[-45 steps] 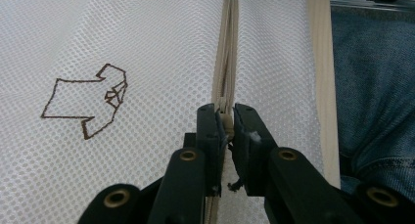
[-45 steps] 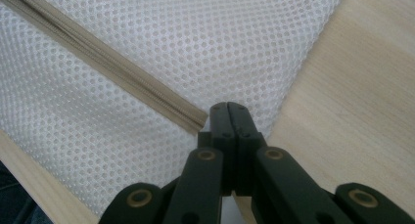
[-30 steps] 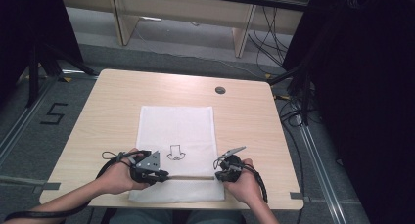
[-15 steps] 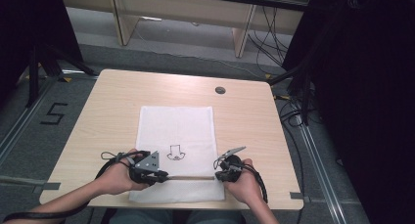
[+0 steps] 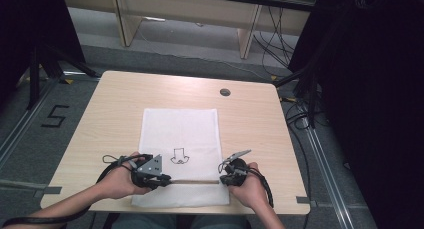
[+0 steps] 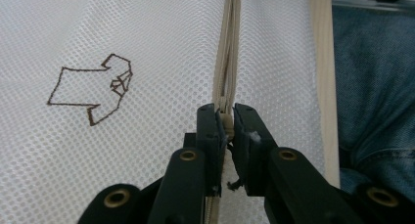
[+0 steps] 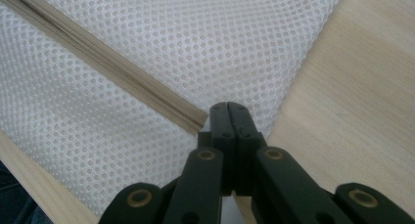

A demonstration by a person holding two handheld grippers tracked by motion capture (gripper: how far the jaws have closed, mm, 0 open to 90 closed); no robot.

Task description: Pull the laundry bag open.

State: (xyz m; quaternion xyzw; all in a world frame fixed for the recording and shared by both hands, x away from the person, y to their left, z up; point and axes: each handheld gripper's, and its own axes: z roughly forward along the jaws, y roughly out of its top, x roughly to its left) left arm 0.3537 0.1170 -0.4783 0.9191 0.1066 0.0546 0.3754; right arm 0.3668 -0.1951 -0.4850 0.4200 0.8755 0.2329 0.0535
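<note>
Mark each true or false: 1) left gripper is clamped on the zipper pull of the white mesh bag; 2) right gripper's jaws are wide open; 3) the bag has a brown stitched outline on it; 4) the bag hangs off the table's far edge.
1) True: the left gripper pinches the beige zipper pull of the white mesh bag.
2) False: the right gripper has its jaws shut, at the bag's edge by the zipper end.
3) True: brown stitched outline.
4) False: it lies flat on the light wooden table, near the person's edge.

Bare table [image 5: 120, 96] lies open all round the mesh bag [image 5: 181, 131]; nothing stands there.
</note>
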